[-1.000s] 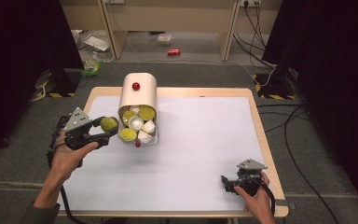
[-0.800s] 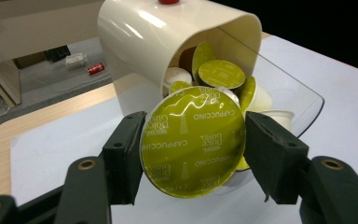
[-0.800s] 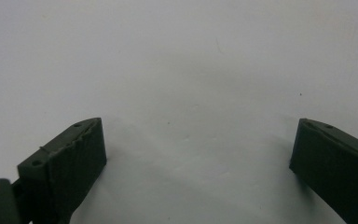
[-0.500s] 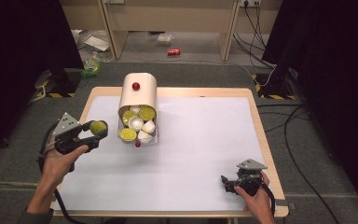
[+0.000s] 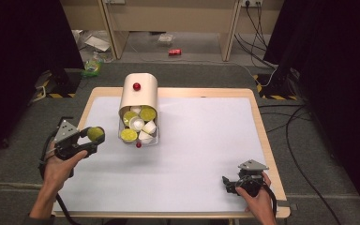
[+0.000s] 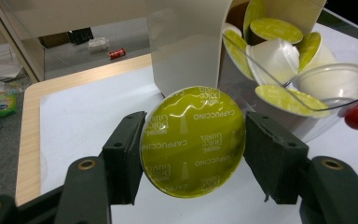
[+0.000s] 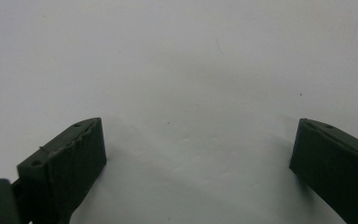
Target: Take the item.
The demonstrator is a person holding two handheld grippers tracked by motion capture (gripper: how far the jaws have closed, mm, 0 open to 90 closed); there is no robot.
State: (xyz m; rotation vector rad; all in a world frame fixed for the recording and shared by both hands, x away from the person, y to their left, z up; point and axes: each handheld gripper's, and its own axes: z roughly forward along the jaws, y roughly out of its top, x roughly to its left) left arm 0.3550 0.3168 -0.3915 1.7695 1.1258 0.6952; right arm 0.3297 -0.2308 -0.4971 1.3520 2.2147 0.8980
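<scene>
High view gives me the white-covered wooden tabletop (image 5: 201, 154), its near edge cut off by the frame. At its far left lies a cream rounded dispenser box (image 5: 139, 93) on its side, mouth towards me, its clear plastic tray (image 5: 138, 136) heaped with white and lime-lidded coffee capsules (image 5: 138, 124); how many sit deeper inside I cannot tell. My left gripper (image 5: 90, 140) hovers just left of that tray, pinching a round lime-green foil-lidded capsule (image 6: 192, 140) by its rim, lid facing the left gripper view, so its cup body is hidden. My right gripper (image 5: 230, 183) rests near the tabletop's near right corner, jaws spread with nothing between them. A small red ball (image 5: 138, 145) lies at the tray's front.
</scene>
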